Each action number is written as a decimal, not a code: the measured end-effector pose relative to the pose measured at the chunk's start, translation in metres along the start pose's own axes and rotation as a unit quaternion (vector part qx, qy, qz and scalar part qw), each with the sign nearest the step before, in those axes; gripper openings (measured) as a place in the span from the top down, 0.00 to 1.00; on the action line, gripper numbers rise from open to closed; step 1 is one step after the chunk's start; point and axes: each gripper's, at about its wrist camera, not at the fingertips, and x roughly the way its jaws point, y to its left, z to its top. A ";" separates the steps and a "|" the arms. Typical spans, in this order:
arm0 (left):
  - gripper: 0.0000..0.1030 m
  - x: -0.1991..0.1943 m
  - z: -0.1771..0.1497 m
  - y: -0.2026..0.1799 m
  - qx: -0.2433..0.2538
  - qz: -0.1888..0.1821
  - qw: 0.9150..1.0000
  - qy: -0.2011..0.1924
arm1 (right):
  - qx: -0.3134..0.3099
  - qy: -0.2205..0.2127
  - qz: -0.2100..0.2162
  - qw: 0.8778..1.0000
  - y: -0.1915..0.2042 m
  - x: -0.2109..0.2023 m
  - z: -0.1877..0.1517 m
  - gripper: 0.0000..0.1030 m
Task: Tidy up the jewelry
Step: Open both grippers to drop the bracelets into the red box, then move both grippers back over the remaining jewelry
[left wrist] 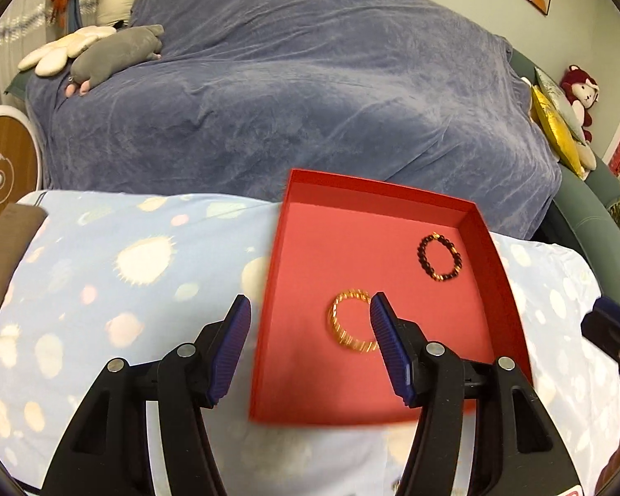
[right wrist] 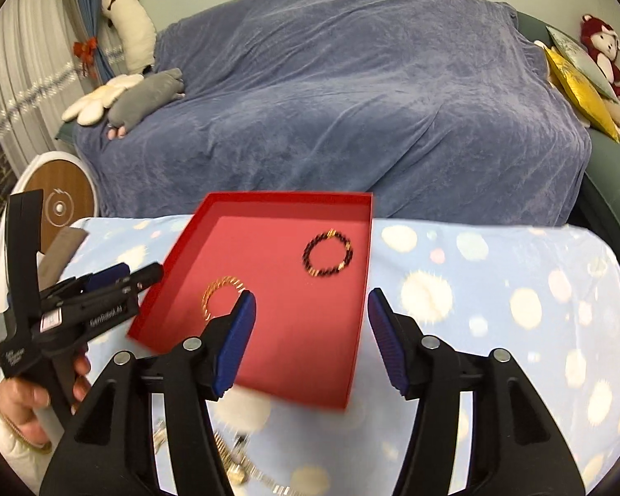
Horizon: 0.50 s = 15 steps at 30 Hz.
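Observation:
A red shallow box (left wrist: 293, 372) (right wrist: 268, 355) lies on a light blue patterned cloth. Inside it lie a gold bangle (left wrist: 343, 332) (right wrist: 211, 295) and a dark beaded bracelet (left wrist: 440, 258) (right wrist: 327, 253). My left gripper (left wrist: 310, 310) is open and empty, its jaws above the box's left rim; it also shows in the right wrist view (right wrist: 115, 279). My right gripper (right wrist: 310, 304) is open and empty over the box's near right part. More metal jewelry (right wrist: 235, 461) lies on the cloth below the right gripper, blurred.
The cloth-covered table (left wrist: 103, 273) (right wrist: 496, 289) stands before a sofa under a purple blanket (left wrist: 289, 82) (right wrist: 351, 82). Plush toys (right wrist: 144, 95) and cushions (right wrist: 578, 82) sit on the sofa ends. A round wooden device (right wrist: 60, 206) stands at the left.

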 end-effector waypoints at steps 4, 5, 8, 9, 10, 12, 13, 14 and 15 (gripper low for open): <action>0.44 -0.035 -0.026 0.014 -0.011 -0.002 1.000 -0.003 | 0.012 0.000 0.008 1.000 0.007 -0.024 -0.039 0.46; 0.44 -0.042 -0.034 0.017 -0.010 0.002 1.000 -0.003 | 0.017 0.001 0.009 1.000 0.008 -0.026 -0.048 0.46; 0.43 -0.059 -0.061 0.021 -0.002 0.002 1.000 0.000 | 0.045 0.019 0.027 0.998 0.008 -0.028 -0.078 0.45; 0.43 -0.061 -0.071 0.020 0.004 0.003 1.000 0.006 | 0.049 0.022 0.029 0.998 0.008 -0.028 -0.088 0.45; 0.43 -0.062 -0.079 0.020 0.010 0.002 1.000 0.010 | 0.050 0.026 0.025 0.998 0.008 -0.027 -0.096 0.45; 0.43 -0.062 -0.098 0.018 0.025 0.005 0.999 0.019 | 0.049 0.040 0.016 0.998 0.010 -0.022 -0.108 0.45; 0.43 -0.061 -0.106 0.016 0.034 0.005 0.999 0.024 | 0.049 0.047 0.014 0.998 0.010 -0.019 -0.110 0.45; 0.43 -0.059 -0.113 0.014 0.045 0.002 0.999 0.030 | 0.051 0.052 0.015 0.997 0.011 -0.015 -0.111 0.45; 0.43 -0.056 -0.121 0.012 0.056 0.001 0.998 0.037 | 0.053 0.056 0.017 0.997 0.012 -0.013 -0.110 0.45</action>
